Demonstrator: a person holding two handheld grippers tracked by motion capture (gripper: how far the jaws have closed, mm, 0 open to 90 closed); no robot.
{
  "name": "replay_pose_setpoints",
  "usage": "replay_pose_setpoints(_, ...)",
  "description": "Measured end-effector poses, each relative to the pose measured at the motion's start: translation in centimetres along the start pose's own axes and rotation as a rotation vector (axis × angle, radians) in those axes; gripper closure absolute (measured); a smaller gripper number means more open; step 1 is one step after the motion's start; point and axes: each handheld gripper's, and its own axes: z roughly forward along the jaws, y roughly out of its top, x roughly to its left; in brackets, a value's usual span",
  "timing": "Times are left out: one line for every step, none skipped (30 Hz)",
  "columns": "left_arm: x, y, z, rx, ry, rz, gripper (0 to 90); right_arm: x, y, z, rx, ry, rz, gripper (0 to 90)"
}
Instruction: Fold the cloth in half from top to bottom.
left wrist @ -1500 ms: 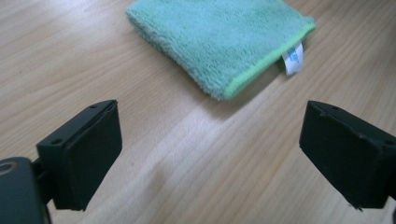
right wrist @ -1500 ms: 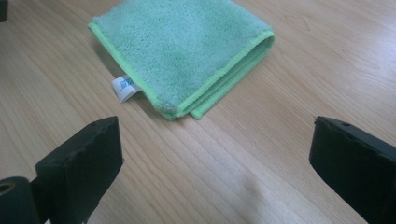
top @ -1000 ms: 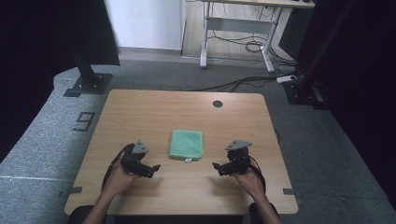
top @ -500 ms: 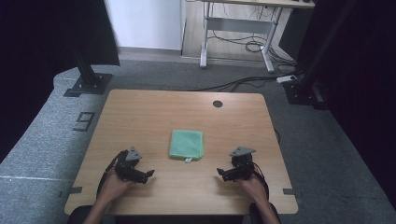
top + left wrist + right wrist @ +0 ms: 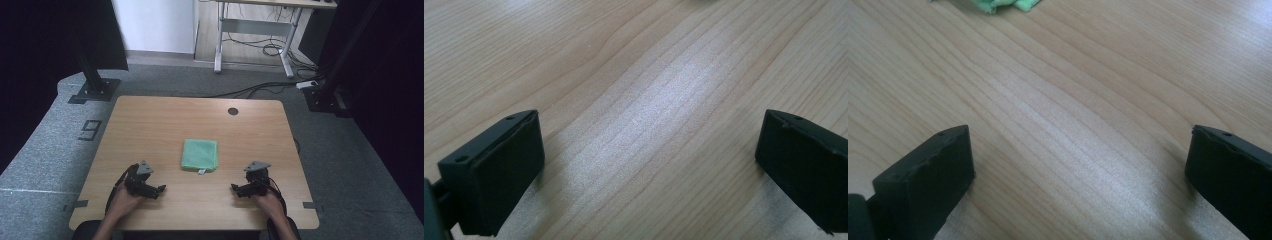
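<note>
A folded green cloth (image 5: 199, 155) lies flat near the middle of the wooden table (image 5: 165, 120), with a small white tag at its near edge. My left gripper (image 5: 161, 188) rests low over the table at the near left, open, with bare wood between its jaws (image 5: 649, 165). My right gripper (image 5: 233, 188) sits at the near right, also open over bare wood (image 5: 1078, 170). A corner of the green cloth (image 5: 1008, 5) shows at the top of the right gripper view. Both grippers are apart from the cloth.
A round cable hole (image 5: 233, 111) sits near the table's far edge. Grey carpet surrounds the table, with black stand bases (image 5: 92, 90) at the far left and far right (image 5: 322, 97). A desk frame and cables (image 5: 260, 47) stand beyond.
Both grippers have drawn back toward the near edge of the table and lowered. The cloth has not moved.
</note>
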Motion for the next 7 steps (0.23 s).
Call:
replay_pose_setpoints(0.01, 0.00, 0.00, 0.001, 0.000, -0.001, 0.0, 0.00, -0.06, 0.03, -0.007, -0.004, 0.003, 0.0)
replay_pose_setpoints(0.00, 0.00, 0.00, 0.001, 0.000, -0.001, 0.0, 0.00, -0.06, 0.04, -0.009, -0.007, 0.006, 0.0)
replay_pose_setpoints(0.00, 0.00, 0.00, 0.002, 0.000, -0.001, 0.0, 0.02, -0.05, 0.05, -0.009, -0.008, 0.008, 0.0)
replay_pose_setpoints(0.00, 0.00, 0.00, 0.002, 0.000, -0.002, 0.0, 0.02, -0.05, 0.05, -0.009, -0.008, 0.008, 0.0)
replay_pose_setpoints(-0.01, 0.00, 0.00, 0.002, 0.000, -0.002, 0.0, 0.02, -0.06, 0.05, -0.009, -0.008, 0.008, 0.0)
replay_pose_setpoints(-0.01, 0.00, -0.01, 0.002, 0.002, -0.004, 0.0, 0.00, -0.06, 0.05, -0.009, -0.008, 0.006, 0.0)
replay_pose_setpoints(-0.04, -0.01, -0.02, 0.002, 0.004, -0.007, 0.0, 0.01, -0.06, 0.05, -0.009, -0.008, 0.006, 0.0)
